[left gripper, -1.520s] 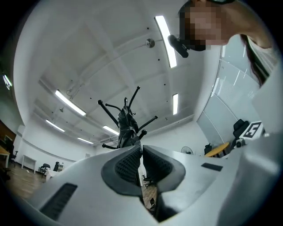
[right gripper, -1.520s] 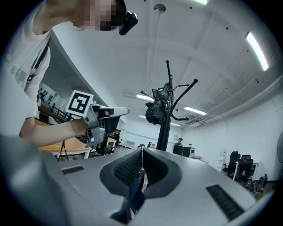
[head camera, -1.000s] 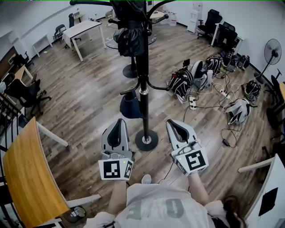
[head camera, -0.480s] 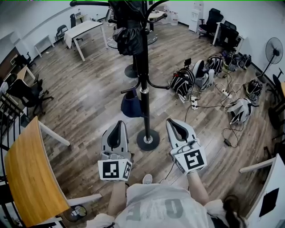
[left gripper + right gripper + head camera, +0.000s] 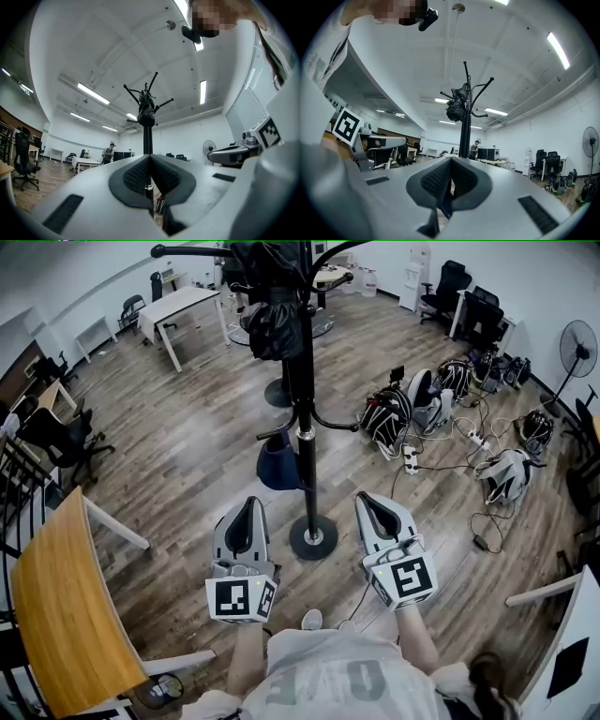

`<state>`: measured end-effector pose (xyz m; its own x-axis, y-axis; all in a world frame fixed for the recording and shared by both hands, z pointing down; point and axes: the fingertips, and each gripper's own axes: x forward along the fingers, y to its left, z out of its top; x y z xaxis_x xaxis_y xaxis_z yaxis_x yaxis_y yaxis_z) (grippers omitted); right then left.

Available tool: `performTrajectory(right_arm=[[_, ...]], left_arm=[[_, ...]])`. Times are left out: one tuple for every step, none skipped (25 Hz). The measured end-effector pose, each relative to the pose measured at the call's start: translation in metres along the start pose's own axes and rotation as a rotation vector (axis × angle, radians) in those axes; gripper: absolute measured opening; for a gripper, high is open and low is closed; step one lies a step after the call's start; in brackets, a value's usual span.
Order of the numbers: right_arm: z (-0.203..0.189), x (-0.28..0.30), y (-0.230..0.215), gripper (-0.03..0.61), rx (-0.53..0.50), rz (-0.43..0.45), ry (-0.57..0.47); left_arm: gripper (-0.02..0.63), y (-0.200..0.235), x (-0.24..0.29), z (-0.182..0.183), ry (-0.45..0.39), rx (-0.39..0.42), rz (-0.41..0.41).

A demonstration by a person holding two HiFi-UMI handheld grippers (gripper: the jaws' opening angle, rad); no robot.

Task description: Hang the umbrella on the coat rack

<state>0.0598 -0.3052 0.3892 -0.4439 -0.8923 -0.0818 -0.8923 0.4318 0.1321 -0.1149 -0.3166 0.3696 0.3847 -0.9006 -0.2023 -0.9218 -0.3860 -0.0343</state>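
Head view shifted slightly, coat rack (image 5: 306, 474) nudged right

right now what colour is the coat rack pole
Black, with a silver ring partway up. The head view shows the pole best.

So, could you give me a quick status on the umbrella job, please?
Left gripper shut, empty; right gripper shut, empty. Black bundle hangs on coat rack top, possibly the umbrella. Nothing between grippers and rack.

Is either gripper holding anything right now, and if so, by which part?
Nothing is held. The left gripper and the right gripper both have their jaws together and empty, short of the coat rack.
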Motion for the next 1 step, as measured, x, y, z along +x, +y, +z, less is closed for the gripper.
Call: performTrajectory(right_arm=[[-0.0006, 0.0000, -0.0003, 0.029, 0.000, -0.001, 0.003]], left_arm=[[0.026, -0.0004, 0.0000, -0.0008, 0.002, -0.003, -0.001]])
